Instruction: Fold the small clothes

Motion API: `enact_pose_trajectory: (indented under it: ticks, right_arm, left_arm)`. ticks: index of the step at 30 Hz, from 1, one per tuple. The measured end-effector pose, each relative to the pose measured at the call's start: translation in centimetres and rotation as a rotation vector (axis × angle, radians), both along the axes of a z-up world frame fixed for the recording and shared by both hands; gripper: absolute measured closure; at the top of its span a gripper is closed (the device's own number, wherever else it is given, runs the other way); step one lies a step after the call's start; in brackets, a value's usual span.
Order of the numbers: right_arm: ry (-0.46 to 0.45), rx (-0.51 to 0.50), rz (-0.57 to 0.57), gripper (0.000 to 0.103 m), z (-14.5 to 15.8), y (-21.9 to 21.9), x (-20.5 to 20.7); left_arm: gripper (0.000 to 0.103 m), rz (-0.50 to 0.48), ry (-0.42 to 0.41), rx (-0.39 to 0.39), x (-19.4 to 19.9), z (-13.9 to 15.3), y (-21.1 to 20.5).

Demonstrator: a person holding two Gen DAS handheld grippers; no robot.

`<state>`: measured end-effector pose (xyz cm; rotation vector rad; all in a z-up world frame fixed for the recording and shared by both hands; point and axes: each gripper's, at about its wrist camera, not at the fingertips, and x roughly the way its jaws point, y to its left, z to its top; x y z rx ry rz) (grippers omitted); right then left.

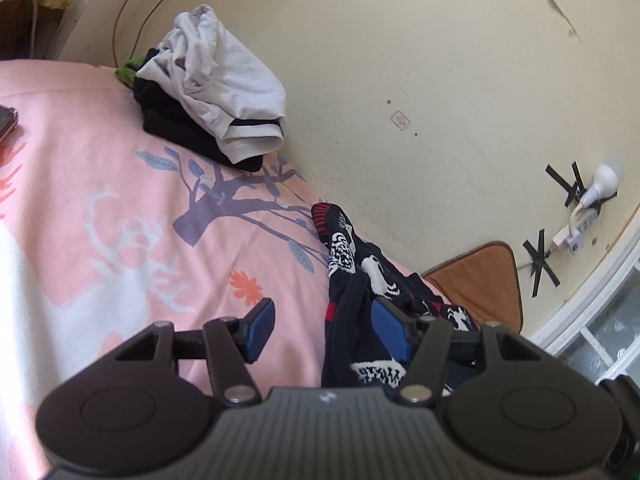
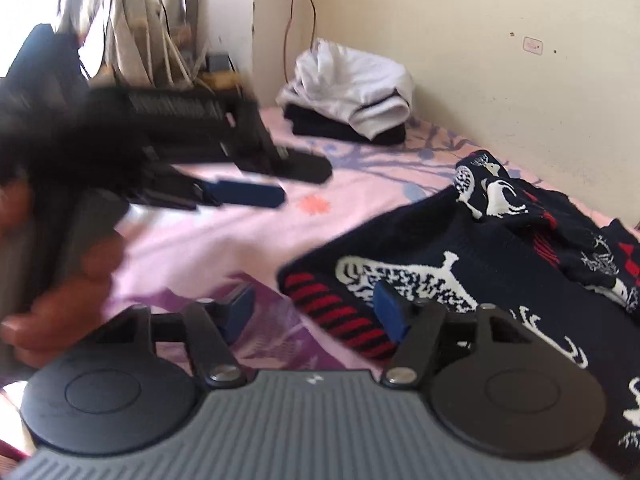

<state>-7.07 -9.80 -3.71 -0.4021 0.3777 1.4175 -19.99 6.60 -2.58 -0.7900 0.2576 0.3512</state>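
Observation:
A dark navy knitted garment (image 2: 472, 264) with white deer and red stripes lies crumpled on the pink bedsheet (image 1: 120, 200), against the wall; it also shows in the left wrist view (image 1: 360, 272). My left gripper (image 1: 326, 330) is open above the sheet, its right blue pad close by the garment's edge. It shows blurred in the right wrist view (image 2: 276, 184), held by a hand. My right gripper (image 2: 314, 312) is open, low over the garment's red-striped cuff (image 2: 340, 312), holding nothing.
A pile of clothes, a white garment (image 1: 224, 92) on black ones, sits at the bed's far end by the cream wall (image 1: 440, 80). A brown pad (image 1: 476, 276) lies at the wall. A plug and taped cable (image 1: 580, 208) hang on the wall.

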Motion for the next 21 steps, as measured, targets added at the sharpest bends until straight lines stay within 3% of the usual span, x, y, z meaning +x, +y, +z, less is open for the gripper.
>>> enact_pose_trajectory:
  ticks: [1,3,5,9,11,12,15,19,21]
  right_arm:
    - [0.075,0.005,0.001,0.093,0.6,0.2,0.7]
    - [0.206,0.031,-0.022,0.091,1.6,0.5,1.7]
    - [0.259,0.045,0.005,0.091,2.0,0.7,1.1]
    - [0.365,0.032,-0.002,0.090,-0.4,1.5,1.6]
    - [0.451,0.049,-0.005,0.084,-0.1,0.5,2.8]
    - [0.458,0.077,-0.013,0.077,0.4,-0.7,3.3]
    - [0.430,0.216,-0.098,0.070,2.1,-6.3,5.5]
    - [0.261,0.351,-0.444,0.062,3.8,-15.3,9.9]
    - [0.191,0.310,-0.569,0.060,3.9,-17.5,12.4]
  left_arm:
    - [0.048,0.006,-0.007,-0.014,-0.1,-0.1,0.2]
    - [0.048,0.010,-0.020,-0.041,-0.3,-0.3,0.6]
    - [0.048,0.005,-0.025,-0.065,-0.2,-0.5,1.0]
    - [0.048,0.001,-0.013,-0.082,-0.1,-0.7,1.1]
    - [0.048,-0.004,-0.008,-0.072,0.0,-0.6,0.9]
    - [0.047,-0.004,-0.001,-0.058,0.1,-0.5,0.7]
    - [0.044,-0.050,0.033,0.005,0.8,0.0,-0.2]
    - [0.035,-0.120,0.083,0.085,2.1,0.4,-1.6]
    - [0.035,-0.141,0.130,0.119,3.0,0.5,-2.3]
